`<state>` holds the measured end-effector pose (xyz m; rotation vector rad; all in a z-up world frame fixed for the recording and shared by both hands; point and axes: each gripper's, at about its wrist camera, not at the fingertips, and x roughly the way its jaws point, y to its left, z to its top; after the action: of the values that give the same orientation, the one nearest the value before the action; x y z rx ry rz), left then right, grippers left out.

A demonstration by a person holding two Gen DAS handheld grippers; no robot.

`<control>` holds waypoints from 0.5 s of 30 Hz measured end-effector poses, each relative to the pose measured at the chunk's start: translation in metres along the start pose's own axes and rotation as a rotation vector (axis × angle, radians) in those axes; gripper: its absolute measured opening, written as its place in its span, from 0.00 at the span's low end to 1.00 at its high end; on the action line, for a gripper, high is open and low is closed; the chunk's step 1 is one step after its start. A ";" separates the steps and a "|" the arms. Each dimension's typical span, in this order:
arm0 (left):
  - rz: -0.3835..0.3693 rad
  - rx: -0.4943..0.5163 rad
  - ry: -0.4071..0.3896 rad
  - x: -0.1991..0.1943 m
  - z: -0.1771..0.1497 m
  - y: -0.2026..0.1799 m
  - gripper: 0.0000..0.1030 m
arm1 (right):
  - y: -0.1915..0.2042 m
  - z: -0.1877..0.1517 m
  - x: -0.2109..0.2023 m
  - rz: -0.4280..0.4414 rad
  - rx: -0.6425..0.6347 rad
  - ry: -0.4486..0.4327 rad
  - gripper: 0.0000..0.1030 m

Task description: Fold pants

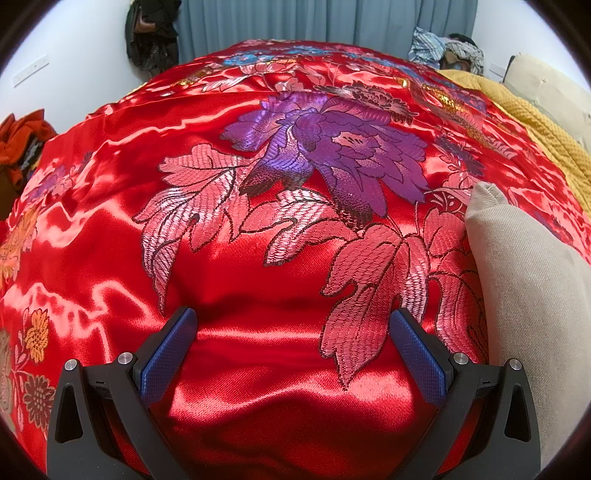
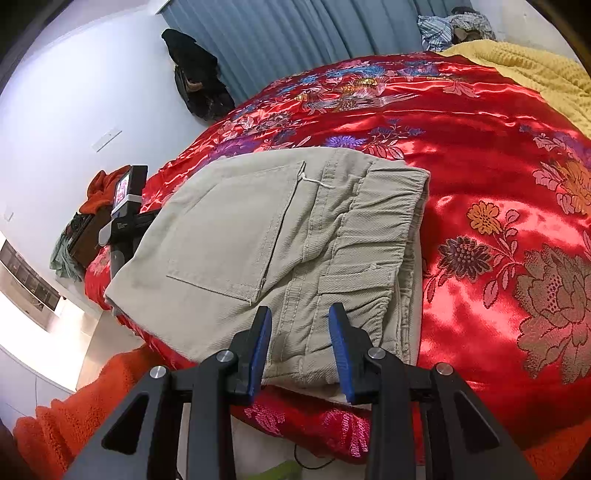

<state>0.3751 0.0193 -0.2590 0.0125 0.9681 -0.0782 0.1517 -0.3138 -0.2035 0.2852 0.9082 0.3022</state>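
Observation:
The beige pants (image 2: 280, 236) lie folded into a compact rectangle on the red satin bedspread (image 2: 480, 155), back pocket and elastic waistband facing up, close to the bed's near edge. My right gripper (image 2: 300, 312) hovers over their near edge. Its blue pads stand partly apart and the fabric shows between them without being pinched. In the left wrist view, my left gripper (image 1: 293, 314) is wide open above bare bedspread (image 1: 258, 258) with nothing between its fingers. One side of the pants (image 1: 524, 295) shows just to its right.
A yellow knit blanket (image 2: 535, 70) covers the far right of the bed. An orange fleece (image 2: 92, 398) hangs at the near left edge. A black hand-held device with a small screen (image 2: 125, 214) sits left of the pants. Clothes piles (image 1: 443, 48) and curtains (image 1: 325, 18) stand behind the bed.

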 end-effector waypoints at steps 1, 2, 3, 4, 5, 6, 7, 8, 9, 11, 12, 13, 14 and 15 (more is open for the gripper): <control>0.000 0.000 0.000 0.000 0.000 0.000 1.00 | 0.000 0.000 0.000 -0.001 0.000 -0.001 0.32; 0.000 0.000 0.000 0.000 0.000 0.000 1.00 | 0.001 0.000 0.000 -0.002 -0.002 -0.001 0.32; 0.000 0.000 0.000 0.000 0.000 0.000 1.00 | 0.001 0.000 0.000 -0.004 -0.004 -0.002 0.32; 0.000 0.000 0.000 0.000 0.000 0.000 1.00 | 0.001 0.000 0.000 -0.005 -0.006 -0.002 0.32; 0.000 0.000 0.000 0.000 0.000 -0.001 1.00 | 0.001 0.000 0.000 -0.006 -0.007 -0.002 0.32; 0.000 0.000 0.000 0.000 0.000 0.000 1.00 | 0.001 0.000 0.000 -0.005 -0.007 -0.002 0.32; 0.000 0.000 0.000 0.000 0.000 0.000 1.00 | 0.001 0.000 0.000 -0.005 -0.006 -0.002 0.32; 0.000 0.000 0.000 0.000 0.000 0.000 1.00 | 0.001 0.000 0.000 -0.005 -0.006 -0.002 0.32; 0.000 0.000 0.000 0.000 0.000 0.000 1.00 | 0.001 0.000 0.000 -0.004 -0.006 -0.002 0.32; 0.000 0.000 0.000 0.000 0.000 0.000 1.00 | 0.002 0.000 0.000 -0.003 -0.005 -0.003 0.32; 0.000 0.000 0.000 0.000 0.000 0.000 1.00 | 0.002 0.000 0.000 -0.003 -0.006 -0.003 0.32; 0.000 0.000 0.000 0.000 0.000 -0.001 1.00 | 0.002 0.000 0.000 -0.003 -0.006 -0.002 0.32; 0.000 0.000 0.000 0.000 0.000 -0.001 1.00 | 0.002 0.000 0.000 -0.003 -0.005 -0.003 0.32; 0.000 0.000 0.000 0.000 0.000 0.000 1.00 | 0.002 0.000 0.000 -0.002 -0.005 -0.003 0.32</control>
<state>0.3750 0.0189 -0.2587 0.0125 0.9683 -0.0782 0.1510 -0.3123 -0.2030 0.2803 0.9046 0.3016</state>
